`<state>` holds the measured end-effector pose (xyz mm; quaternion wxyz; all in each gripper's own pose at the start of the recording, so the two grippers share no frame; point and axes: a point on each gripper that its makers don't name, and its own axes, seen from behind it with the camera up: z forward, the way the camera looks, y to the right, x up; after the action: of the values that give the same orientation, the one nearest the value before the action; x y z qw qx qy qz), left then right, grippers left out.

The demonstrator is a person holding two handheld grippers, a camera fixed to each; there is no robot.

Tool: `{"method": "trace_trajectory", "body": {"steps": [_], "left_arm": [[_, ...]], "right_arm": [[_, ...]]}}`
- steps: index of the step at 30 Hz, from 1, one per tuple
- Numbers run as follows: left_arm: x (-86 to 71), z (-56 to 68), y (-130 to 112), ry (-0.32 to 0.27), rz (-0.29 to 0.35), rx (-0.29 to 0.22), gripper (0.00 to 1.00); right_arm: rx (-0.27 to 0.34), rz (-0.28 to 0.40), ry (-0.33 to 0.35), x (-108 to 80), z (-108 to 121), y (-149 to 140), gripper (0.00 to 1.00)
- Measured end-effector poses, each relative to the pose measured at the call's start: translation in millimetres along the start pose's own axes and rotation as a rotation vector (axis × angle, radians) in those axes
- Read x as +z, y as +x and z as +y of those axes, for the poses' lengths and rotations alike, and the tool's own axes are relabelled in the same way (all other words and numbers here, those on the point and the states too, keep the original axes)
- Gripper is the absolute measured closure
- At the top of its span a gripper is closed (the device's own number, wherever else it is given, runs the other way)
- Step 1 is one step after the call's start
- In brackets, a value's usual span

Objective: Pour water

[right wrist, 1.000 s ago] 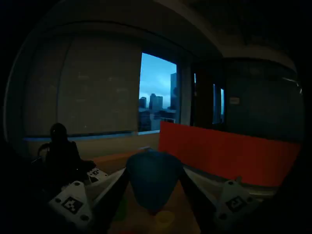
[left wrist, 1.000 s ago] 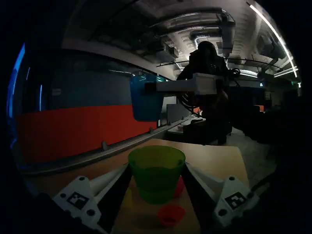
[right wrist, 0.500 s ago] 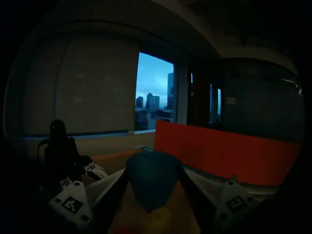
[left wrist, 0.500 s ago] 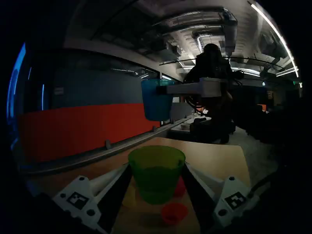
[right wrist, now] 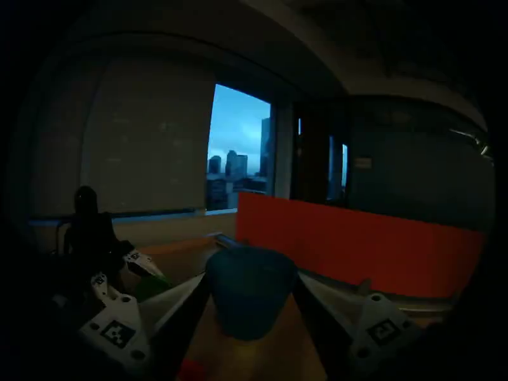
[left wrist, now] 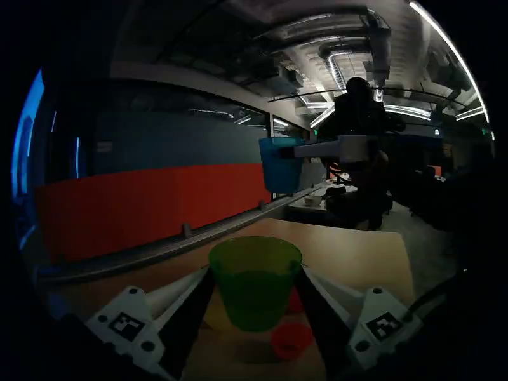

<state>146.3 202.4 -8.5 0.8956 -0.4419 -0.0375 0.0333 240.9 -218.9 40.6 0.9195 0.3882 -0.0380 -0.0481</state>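
On the left, our left tongs (left wrist: 254, 274) pinch the green cup (left wrist: 255, 298) by its side walls, one finger on each flank just under the rim. The cup is upright above the surface (left wrist: 355, 254). Its lower part looks darker, so we judge that it holds some water. A small red cup (left wrist: 291, 338) stands on the surface just below and beside it.

Further right and higher, the blue cup (left wrist: 279, 173) hangs upright, well above the surface, gripped across its walls by our right tongs (right wrist: 251, 279). It is opaque, so we cannot tell what is inside.

Both cups look like thin, smooth plastic: light, a little springy, and tapered toward the base. We judge that a hard squeeze would buckle the wall. A slack one would let the smooth wall slip as a cup tilts and its water shifts. The best hold is on the upper wall, where the rim stiffens it, and both tongs sit there.
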Motion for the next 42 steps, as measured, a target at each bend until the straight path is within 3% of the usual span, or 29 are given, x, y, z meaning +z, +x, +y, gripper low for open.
{"method": "trace_trajectory", "body": {"steps": [23,42], "left_arm": [[-28.3,-18.2,-15.1,0.098,-0.033,0.007,0.16],[-33.6,-19.0,-43.8,0.126,-0.121,0.001,0.16]], "right_arm": [[0.002,-0.005,-0.111,-56.3,45.3,-14.1,0.10],[-0.021,-0.047,-0.152,-75.9,61.2,-41.6,0.10]]}}
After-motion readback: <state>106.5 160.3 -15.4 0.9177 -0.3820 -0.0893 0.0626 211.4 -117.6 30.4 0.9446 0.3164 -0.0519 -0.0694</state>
